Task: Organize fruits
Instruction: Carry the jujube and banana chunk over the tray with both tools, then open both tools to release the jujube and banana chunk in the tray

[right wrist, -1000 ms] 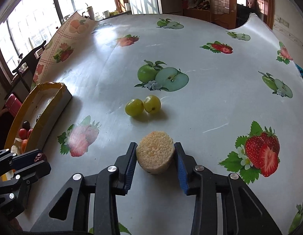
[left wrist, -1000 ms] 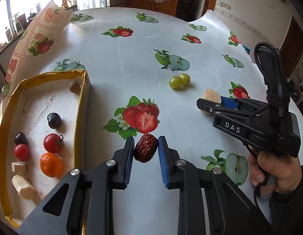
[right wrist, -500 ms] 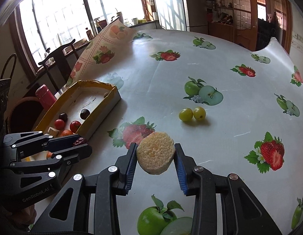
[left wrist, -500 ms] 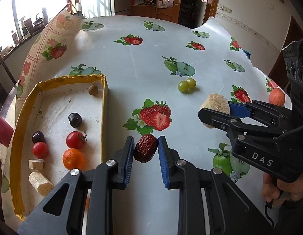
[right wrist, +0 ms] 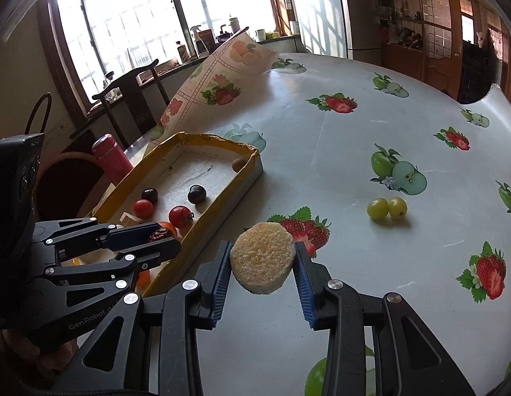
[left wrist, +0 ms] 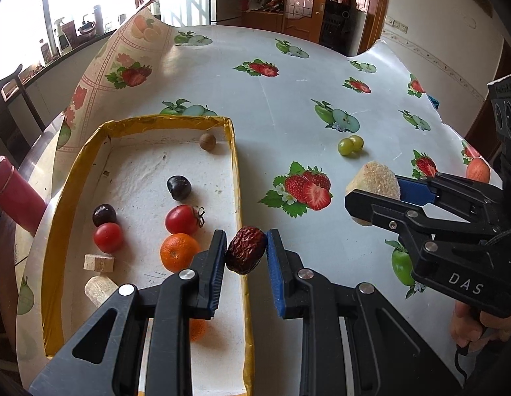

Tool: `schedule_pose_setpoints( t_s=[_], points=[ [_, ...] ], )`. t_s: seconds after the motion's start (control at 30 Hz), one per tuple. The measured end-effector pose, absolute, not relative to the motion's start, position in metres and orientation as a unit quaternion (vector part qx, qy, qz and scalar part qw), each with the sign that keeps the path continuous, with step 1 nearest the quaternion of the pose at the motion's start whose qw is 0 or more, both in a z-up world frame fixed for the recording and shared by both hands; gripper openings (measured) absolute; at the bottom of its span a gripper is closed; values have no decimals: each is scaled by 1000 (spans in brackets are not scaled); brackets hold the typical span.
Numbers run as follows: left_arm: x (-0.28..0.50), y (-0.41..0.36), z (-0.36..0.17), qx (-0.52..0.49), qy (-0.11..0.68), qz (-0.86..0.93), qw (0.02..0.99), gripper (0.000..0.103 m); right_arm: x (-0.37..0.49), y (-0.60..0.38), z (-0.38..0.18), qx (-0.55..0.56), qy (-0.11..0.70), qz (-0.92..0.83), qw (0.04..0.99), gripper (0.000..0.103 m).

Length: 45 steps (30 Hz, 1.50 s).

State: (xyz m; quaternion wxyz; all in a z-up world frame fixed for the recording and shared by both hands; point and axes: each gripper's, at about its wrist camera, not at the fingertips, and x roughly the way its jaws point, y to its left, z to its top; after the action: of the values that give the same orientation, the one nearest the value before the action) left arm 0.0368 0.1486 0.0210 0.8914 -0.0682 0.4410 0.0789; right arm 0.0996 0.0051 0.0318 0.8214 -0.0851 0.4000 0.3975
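Note:
My left gripper [left wrist: 245, 250] is shut on a wrinkled red date [left wrist: 246, 249] and holds it in the air above the right wall of the yellow-rimmed tray [left wrist: 237, 171]. My right gripper [right wrist: 262, 260] is shut on a pale round corn slice [right wrist: 262, 257], lifted above the table to the right of the tray [right wrist: 222, 142]. The tray holds tomatoes [left wrist: 184, 219], an orange [left wrist: 179, 252], dark plums [left wrist: 178, 187], pale chunks [left wrist: 98, 262] and a brown longan [left wrist: 207, 140]. Two green grapes [left wrist: 350, 145] lie on the table.
The table has a white fruit-print cloth [left wrist: 288, 99], curled up at the far left edge. A red flask [right wrist: 112, 161] and a chair [right wrist: 130, 99] stand left of the table. A peach-coloured fruit [left wrist: 478, 170] lies at the far right.
Both grippers have lifted and moved left toward the tray with their loads. The date now hangs over the tray's right wall; before it was over the strawberry print.

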Motion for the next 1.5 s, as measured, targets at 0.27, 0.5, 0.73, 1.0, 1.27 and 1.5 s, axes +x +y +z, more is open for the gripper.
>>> schedule_pose_setpoints(
  t_s=[0.27,0.5,0.73,1.0,1.27,1.5],
  points=[
    [27,161,19,-79,438,85,891,22,92,18,31,-93,401,406,816,37],
    [21,172,19,-86,436,89,891,22,86,29,30,-98,401,411,813,37],
    [15,191,18,-95,435,99,890,22,81,41,29,-103,404,418,807,37],
    [28,236,17,-119,440,123,881,22,86,75,27,-102,410,439,793,37],
    [59,273,13,-125,451,154,870,22,103,124,21,-113,416,444,786,37],
    [98,302,2,-137,471,178,853,22,124,153,9,-114,425,434,786,37]
  ],
)
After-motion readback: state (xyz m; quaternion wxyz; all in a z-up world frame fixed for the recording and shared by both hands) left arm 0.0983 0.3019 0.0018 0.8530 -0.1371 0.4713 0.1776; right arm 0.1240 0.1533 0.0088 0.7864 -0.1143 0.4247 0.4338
